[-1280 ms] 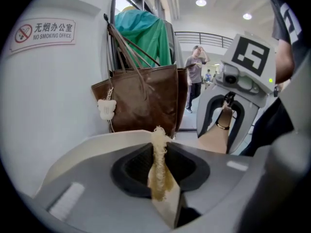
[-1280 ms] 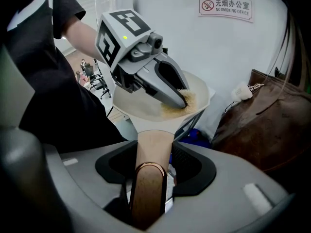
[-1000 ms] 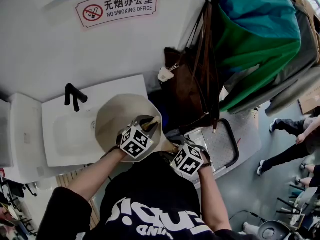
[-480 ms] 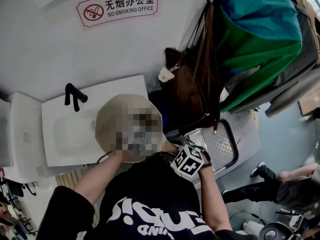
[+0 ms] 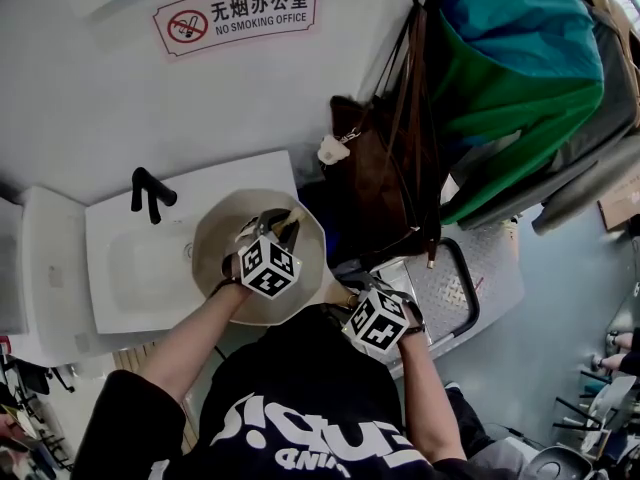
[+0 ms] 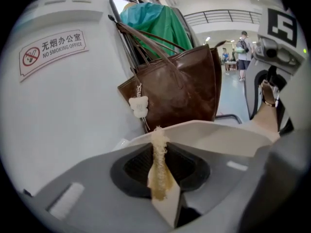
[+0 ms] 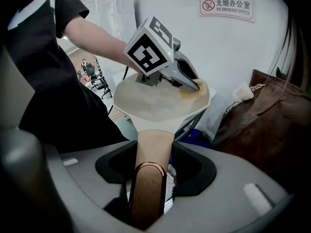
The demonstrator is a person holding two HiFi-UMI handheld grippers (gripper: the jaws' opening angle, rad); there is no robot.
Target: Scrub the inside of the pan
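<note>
Head view: cream pan is sitting over the right edge of a white sink, a black tap at the sink's back. Left hand-held gripper is reaching into the pan from the near side, its marker cube covering the middle of the bowl. Right hand-held gripper is sitting at the pan's near right, close to the person's chest. From here neither pair of jaws is showing clearly. A no-smoking sign is hanging on the wall above, and a brown bag is hanging just right of the pan.

Left gripper view: the jaws are pressing together on a thin, frayed yellowish sponge, standing on edge between them and sticking out past the tips. The pan's pale rim is running just beyond the sponge. Green cloth is hanging above the bag. The pan's inside is barely showing here.

Right gripper view: the jaws are clamping a wooden handle with a copper-coloured band, running straight away to the pan. This view alone is showing the whole bowl open to the camera, with the left hand-held gripper inside it and the sponge lying against the inner surface near the far right rim.
</note>
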